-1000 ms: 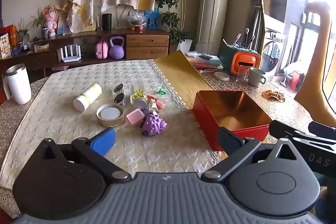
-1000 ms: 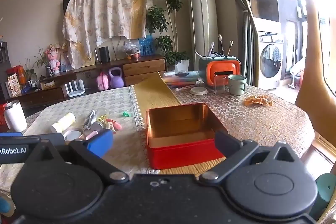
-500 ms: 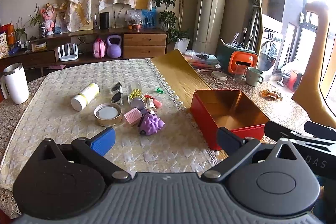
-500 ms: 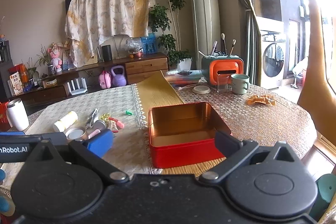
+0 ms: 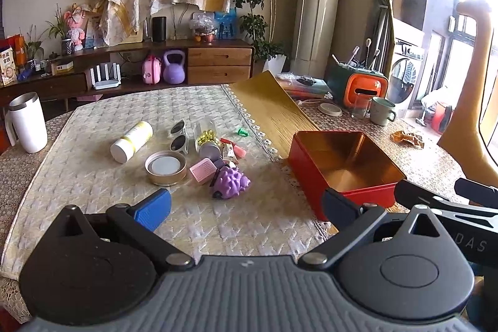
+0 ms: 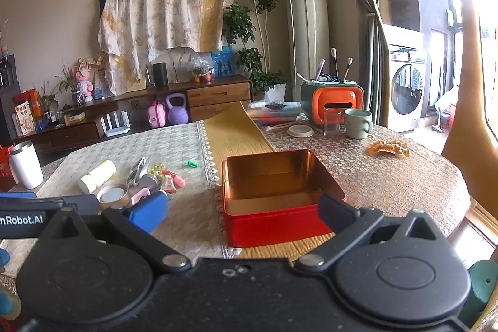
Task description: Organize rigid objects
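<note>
An open red tin box [image 5: 345, 164] with a gold inside stands empty on the table; it also shows in the right wrist view [image 6: 274, 195]. Left of it lies a cluster: a purple bumpy toy [image 5: 232, 182], a pink case [image 5: 202, 170], a round tin lid [image 5: 165, 167], sunglasses [image 5: 180, 136], a white and yellow bottle [image 5: 132, 141], a small green piece [image 5: 242, 131]. My left gripper [image 5: 246, 206] is open and empty, near the purple toy. My right gripper [image 6: 241, 210] is open and empty, in front of the box.
A white mug [image 5: 26, 122] stands at the table's left edge. A green cup [image 5: 381, 111], a glass [image 5: 359, 106], an orange and green holder [image 5: 358, 86] and an orange wrapper [image 5: 407, 139] sit at the back right. A gold runner [image 5: 274, 114] crosses the table.
Both grippers have drifted slightly back and up, so the table shows a little lower in both views. Nothing on the table has moved.
</note>
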Motion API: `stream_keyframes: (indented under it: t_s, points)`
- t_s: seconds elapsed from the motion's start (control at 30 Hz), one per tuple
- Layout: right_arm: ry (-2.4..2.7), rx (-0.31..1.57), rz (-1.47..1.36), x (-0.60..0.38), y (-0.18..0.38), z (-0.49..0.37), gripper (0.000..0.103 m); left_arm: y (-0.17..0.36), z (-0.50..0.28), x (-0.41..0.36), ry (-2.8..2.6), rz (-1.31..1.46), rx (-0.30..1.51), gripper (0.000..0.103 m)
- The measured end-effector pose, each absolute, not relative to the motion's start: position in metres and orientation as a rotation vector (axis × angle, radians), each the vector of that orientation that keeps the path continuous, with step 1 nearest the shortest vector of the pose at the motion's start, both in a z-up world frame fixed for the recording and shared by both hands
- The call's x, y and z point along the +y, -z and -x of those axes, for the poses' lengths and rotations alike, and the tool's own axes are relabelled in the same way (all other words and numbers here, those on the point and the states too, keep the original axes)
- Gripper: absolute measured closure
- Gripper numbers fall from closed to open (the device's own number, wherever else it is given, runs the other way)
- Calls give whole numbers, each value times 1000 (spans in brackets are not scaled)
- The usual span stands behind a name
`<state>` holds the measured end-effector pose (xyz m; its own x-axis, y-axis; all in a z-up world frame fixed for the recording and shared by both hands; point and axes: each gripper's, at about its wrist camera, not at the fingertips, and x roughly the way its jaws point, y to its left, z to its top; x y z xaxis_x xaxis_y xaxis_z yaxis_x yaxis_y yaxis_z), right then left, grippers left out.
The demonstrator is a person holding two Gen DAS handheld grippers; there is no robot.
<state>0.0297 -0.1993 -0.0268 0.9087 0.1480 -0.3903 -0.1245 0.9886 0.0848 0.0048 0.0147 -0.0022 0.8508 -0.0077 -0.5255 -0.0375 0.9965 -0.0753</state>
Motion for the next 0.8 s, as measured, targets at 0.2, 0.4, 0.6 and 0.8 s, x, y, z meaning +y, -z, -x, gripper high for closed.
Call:
stream_keyframes:
  t_s: [0.2,0.4,0.6,0.8]
  points:
    - [-147,410,-46,-197,27,-31,0,3,-5,17,-25,89,554,0]
    - [-157,418,-27,-194,29,-34,0,6,-8,20,-34,103,559,0]
    - [-190,429,8,-186,33,-44,0,10,-18,29,-39,98,561,0]
    - [-285,457,55,-170,38,-68,0,18,-41,46,-56,70,567,0]
